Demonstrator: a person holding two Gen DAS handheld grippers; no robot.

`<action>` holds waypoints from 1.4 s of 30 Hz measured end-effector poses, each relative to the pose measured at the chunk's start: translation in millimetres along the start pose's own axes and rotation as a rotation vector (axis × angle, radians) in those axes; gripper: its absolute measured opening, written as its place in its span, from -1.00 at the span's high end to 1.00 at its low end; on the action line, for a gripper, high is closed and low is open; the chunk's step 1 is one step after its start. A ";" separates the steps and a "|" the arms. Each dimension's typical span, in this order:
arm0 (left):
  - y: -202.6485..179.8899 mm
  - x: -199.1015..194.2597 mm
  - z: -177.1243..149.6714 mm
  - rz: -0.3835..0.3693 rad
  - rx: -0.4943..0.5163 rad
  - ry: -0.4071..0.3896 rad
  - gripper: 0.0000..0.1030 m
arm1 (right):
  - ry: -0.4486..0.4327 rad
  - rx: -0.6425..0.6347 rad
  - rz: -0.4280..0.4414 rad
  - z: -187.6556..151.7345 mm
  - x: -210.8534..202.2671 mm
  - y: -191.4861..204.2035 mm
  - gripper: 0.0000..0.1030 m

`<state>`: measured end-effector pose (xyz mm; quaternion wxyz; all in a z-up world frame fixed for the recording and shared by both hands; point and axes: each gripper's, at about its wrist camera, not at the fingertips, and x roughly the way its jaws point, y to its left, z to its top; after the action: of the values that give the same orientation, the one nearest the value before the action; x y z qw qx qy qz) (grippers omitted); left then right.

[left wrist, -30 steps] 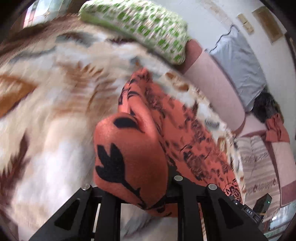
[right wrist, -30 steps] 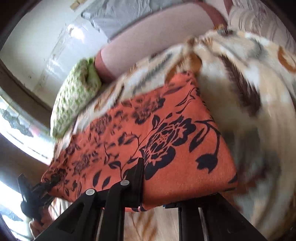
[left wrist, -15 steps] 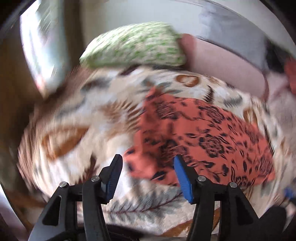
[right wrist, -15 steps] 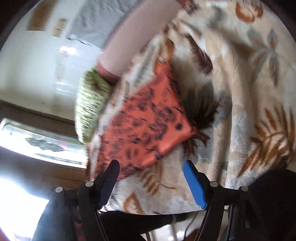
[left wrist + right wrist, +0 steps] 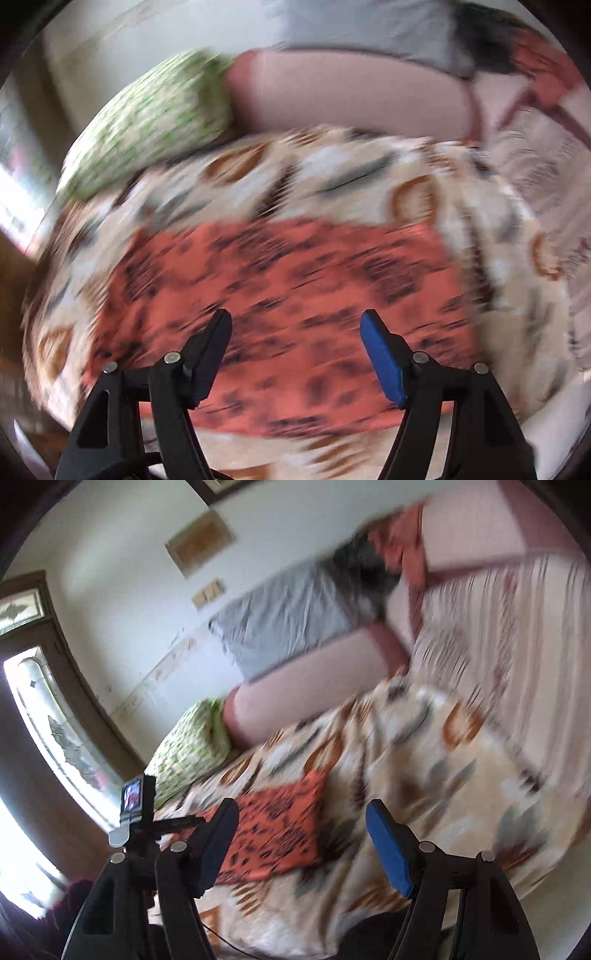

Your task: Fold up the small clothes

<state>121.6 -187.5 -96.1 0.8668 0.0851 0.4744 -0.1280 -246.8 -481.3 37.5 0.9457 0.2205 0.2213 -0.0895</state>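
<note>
An orange cloth with a black flower print (image 5: 288, 295) lies folded flat on the leaf-patterned blanket (image 5: 332, 177). It also shows in the right wrist view (image 5: 280, 827), small and further off. My left gripper (image 5: 295, 325) is open and empty, hovering just above the cloth's near part. My right gripper (image 5: 303, 812) is open and empty, raised well back from the cloth. Both views are motion-blurred.
A green-and-white pillow (image 5: 147, 122) and a pink bolster (image 5: 351, 96) lie at the far side of the bed. A grey pillow (image 5: 288, 616) and a heap of other clothes (image 5: 399, 554) sit against the wall. A window (image 5: 55, 731) is at the left.
Both grippers held the orange cloth a second ago. They have let it go, opened and pulled back; the cloth now lies flat on the blanket.
</note>
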 end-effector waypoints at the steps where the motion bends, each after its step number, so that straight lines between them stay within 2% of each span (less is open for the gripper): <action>1: -24.0 -7.4 6.3 -0.038 0.035 -0.021 -0.41 | -0.050 -0.034 -0.040 9.9 -14.0 1.5 -0.45; 3: -70.4 -24.8 14.4 -0.120 0.109 -0.062 -0.41 | -0.128 -0.064 -0.081 26.6 -41.4 4.7 -0.45; 6: -121.1 -52.7 15.1 -0.239 0.208 -0.128 -0.41 | -0.245 -0.057 -0.092 46.0 -80.9 11.7 -0.45; 8: -140.0 -70.1 12.4 -0.280 0.252 -0.172 -0.41 | -0.301 -0.056 -0.103 55.2 -101.6 19.9 -0.45; 11: -144.8 -92.5 2.0 -0.314 0.288 -0.232 -0.41 | -0.356 -0.063 -0.122 62.3 -115.3 40.6 -0.45; 14: -132.8 -99.4 -2.6 -0.309 0.294 -0.260 -0.41 | -0.376 -0.064 -0.117 64.8 -118.6 60.3 -0.46; 18: -103.4 -106.4 -10.2 -0.248 0.268 -0.286 -0.41 | -0.350 -0.063 -0.083 66.8 -110.5 86.7 -0.45; 25: -54.4 -104.1 -20.4 -0.176 0.186 -0.255 -0.41 | -0.318 -0.117 -0.022 58.3 -106.8 130.7 -0.45; 35: -43.0 -132.4 -34.1 -0.135 0.194 -0.297 -0.41 | -0.320 -0.162 0.049 47.6 -124.4 157.4 -0.45; 42: -38.6 -133.7 -36.8 -0.106 0.198 -0.282 -0.42 | -0.258 -0.159 0.096 42.6 -107.8 164.1 -0.45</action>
<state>11.4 -195.5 -4.0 0.9042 0.1262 0.3369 -0.2301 -282.4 -347.4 183.0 0.9840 0.1421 0.0933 -0.0541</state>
